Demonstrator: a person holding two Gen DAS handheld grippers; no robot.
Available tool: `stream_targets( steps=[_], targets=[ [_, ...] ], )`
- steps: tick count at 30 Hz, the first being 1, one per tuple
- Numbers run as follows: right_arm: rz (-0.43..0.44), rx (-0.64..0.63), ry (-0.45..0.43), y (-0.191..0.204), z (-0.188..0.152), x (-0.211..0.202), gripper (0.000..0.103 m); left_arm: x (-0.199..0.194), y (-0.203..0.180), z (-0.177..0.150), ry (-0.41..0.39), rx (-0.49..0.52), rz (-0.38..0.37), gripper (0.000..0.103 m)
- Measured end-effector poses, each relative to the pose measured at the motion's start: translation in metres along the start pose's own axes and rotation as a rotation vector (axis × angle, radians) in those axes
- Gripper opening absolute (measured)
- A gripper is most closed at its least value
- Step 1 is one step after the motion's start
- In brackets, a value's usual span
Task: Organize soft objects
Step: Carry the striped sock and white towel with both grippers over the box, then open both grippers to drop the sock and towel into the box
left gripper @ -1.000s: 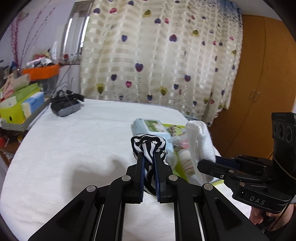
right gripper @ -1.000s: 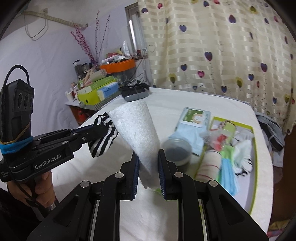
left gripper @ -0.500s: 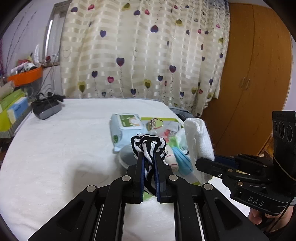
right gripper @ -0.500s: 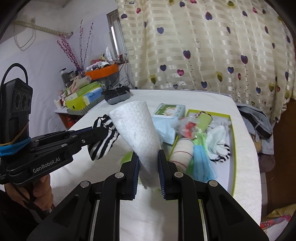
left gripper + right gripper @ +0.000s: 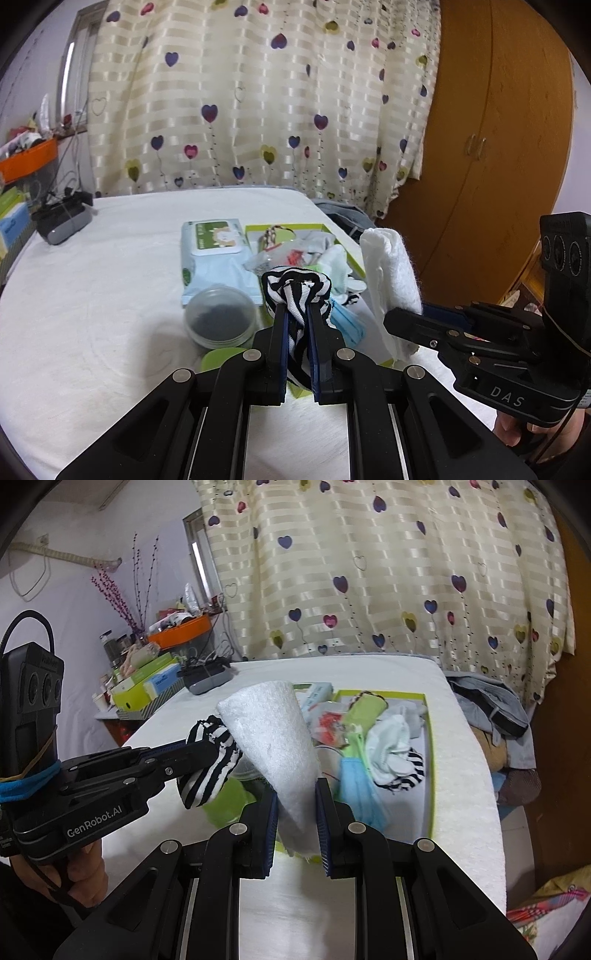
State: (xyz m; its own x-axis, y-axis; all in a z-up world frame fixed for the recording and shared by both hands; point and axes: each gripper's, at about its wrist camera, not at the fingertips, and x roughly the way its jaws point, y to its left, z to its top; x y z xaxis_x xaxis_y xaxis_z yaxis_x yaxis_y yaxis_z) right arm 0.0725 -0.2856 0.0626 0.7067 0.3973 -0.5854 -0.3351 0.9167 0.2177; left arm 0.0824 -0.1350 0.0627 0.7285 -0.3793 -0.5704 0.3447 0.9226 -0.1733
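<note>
My left gripper [image 5: 296, 314] is shut on a black-and-white striped sock [image 5: 295, 286] and holds it above the near end of the green tray [image 5: 284, 229]. It also shows in the right wrist view [image 5: 210, 753] with the sock [image 5: 207, 779]. My right gripper [image 5: 295, 794] is shut on a folded white cloth [image 5: 273, 734] that stands up like a cone. The cloth [image 5: 388, 273] and right gripper [image 5: 406, 321] show at the right of the left wrist view. The tray [image 5: 428, 757] holds white socks [image 5: 391, 742], a blue face mask [image 5: 360, 786] and a green pouch [image 5: 365, 709].
A wet-wipes pack [image 5: 212, 254] and a round lidded container [image 5: 221, 319] lie left of the tray on the white table [image 5: 92, 295]. A dark device [image 5: 62, 221] sits far left. Boxes and an orange basket [image 5: 181, 631] stand on a side shelf. Clothes [image 5: 491, 709] lie beyond the table's right edge.
Both grippers, still holding their items, have swung right and toward the tray, which now lies directly ahead of them.
</note>
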Motion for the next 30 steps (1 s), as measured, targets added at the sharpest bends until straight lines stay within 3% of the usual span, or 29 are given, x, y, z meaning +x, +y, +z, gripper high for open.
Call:
stream_targets(
  steps=[12,23,30],
  targets=[
    [-0.054,0.07,0.024,-0.035,-0.004,0.011,0.02,0.031,-0.012,0.003,0.038,0.001,-0.054,0.009],
    [-0.141,0.113,0.098,-0.056,-0.01,0.046,0.02,0.063,-0.02,-0.005,0.102,0.008,-0.082,0.009],
    [-0.167,0.121,0.124,-0.064,-0.015,0.059,0.025,0.084,-0.024,-0.008,0.147,0.015,-0.097,0.009]
  ],
)
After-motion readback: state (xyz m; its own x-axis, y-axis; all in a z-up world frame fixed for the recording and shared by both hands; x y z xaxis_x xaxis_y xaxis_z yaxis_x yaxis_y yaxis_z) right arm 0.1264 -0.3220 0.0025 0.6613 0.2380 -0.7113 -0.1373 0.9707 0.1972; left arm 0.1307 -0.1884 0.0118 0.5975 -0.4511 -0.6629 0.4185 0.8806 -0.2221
